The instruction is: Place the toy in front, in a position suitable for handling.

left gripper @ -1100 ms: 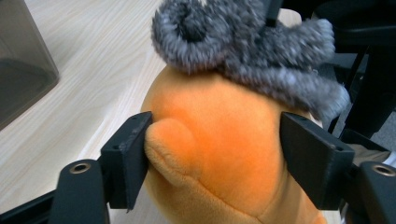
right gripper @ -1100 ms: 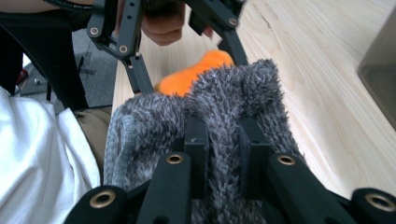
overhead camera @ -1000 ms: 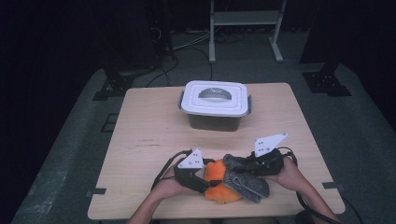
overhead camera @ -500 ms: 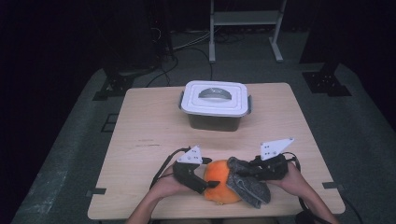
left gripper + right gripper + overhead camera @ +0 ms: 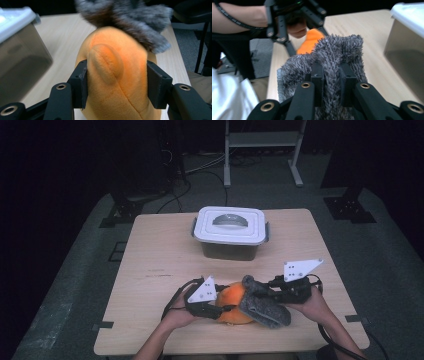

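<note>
Resting at the table's (image 5: pixel 150 260) near edge, an orange plush toy (image 5: pixel 234 304) lies half under a grey fuzzy cloth (image 5: pixel 262 304). Left gripper (image 5: pixel 220 309) jaws, just closing, clasp the toy's sides. Right gripper (image 5: pixel 260 295) pinches a cloth fold tight. Lidded plastic container (image 5: pixel 231 232) sits farther back, centre.

- One orange plush toy (image 5: pixel 233 304) — between the left gripper's (image 5: pixel 224 308) jaws.
- One grey fuzzy cloth (image 5: pixel 264 306), pinched in the right gripper (image 5: pixel 267 296).
- One lidded plastic container (image 5: pixel 230 232), beyond both grippers.
- Two grippers — one per hand.
- One worktop (image 5: pixel 150 270) beneath them.
</note>
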Demonstrator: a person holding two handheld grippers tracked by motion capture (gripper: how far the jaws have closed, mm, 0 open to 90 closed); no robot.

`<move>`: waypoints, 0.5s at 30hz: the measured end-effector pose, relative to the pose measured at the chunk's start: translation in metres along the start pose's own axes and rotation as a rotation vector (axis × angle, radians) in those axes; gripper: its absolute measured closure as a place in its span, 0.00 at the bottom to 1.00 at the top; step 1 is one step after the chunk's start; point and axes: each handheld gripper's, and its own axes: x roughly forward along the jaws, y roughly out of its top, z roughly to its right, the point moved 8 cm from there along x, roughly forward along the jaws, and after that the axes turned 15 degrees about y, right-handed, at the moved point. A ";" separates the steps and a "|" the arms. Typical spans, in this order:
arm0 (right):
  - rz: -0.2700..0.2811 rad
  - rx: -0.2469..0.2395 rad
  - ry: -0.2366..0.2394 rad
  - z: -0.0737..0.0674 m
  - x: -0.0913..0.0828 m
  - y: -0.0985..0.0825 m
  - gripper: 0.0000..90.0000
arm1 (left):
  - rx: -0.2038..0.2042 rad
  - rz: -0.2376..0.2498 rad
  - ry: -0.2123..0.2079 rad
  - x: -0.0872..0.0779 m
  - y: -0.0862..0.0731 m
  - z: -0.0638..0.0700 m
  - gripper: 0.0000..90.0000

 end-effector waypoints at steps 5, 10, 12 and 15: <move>-0.095 0.022 -0.005 0.013 0.021 -0.012 0.85 | -0.051 -0.047 -0.013 0.003 -0.019 -0.006 0.38; -0.067 0.029 -0.005 0.011 0.030 -0.018 0.85 | -0.216 -0.061 -0.059 0.002 -0.017 -0.013 0.19; -0.069 0.021 0.007 0.006 0.034 -0.016 0.85 | -0.217 -0.076 -0.066 0.004 -0.016 -0.011 0.20; -0.096 -0.003 0.003 0.002 0.036 -0.016 0.85 | -0.190 -0.085 -0.071 0.005 -0.020 -0.008 0.33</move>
